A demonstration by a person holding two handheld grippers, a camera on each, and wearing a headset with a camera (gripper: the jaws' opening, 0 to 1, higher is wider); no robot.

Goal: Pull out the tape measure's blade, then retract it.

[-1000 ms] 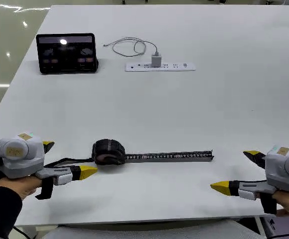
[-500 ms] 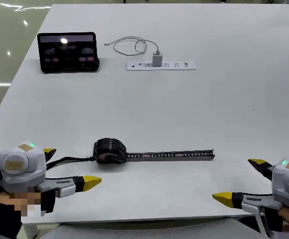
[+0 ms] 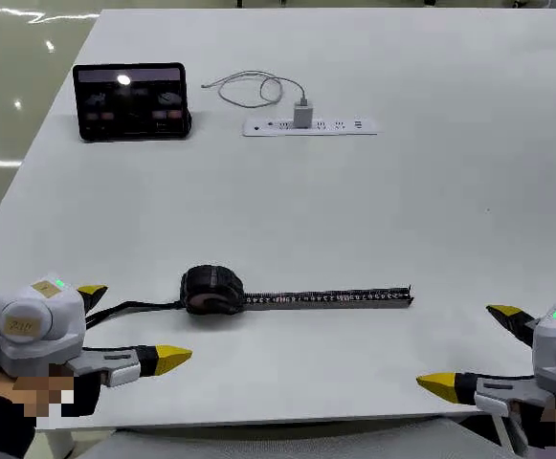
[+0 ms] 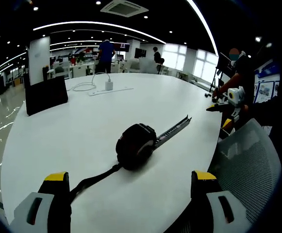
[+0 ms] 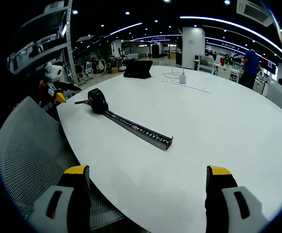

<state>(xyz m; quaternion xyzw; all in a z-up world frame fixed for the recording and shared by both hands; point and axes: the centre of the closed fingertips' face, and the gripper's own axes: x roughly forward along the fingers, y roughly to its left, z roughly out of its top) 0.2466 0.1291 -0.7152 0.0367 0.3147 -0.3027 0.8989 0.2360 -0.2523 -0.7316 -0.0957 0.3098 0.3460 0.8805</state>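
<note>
Both sets of jaws released: left gripper [image 3: 132, 323], right gripper [image 3: 469, 348], clear of round black tape measure [image 3: 211, 290], ruled blade [image 3: 330, 298] out.

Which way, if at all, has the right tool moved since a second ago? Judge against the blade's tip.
Yes. The right tool has pulled back toward the person, farther from the blade's tip.

The white surface [image 3: 373, 220] stands in a large open-plan room. A glossy pale floor [image 3: 10, 96] lies beyond its left edge. Curved light strips [image 4: 97, 23] cross the dark ceiling [image 5: 145, 9]. Bright windows [image 4: 174, 53] line the far wall. A grey mesh panel [image 5: 24, 145], possibly a chair back, sits at the near edge.
</note>
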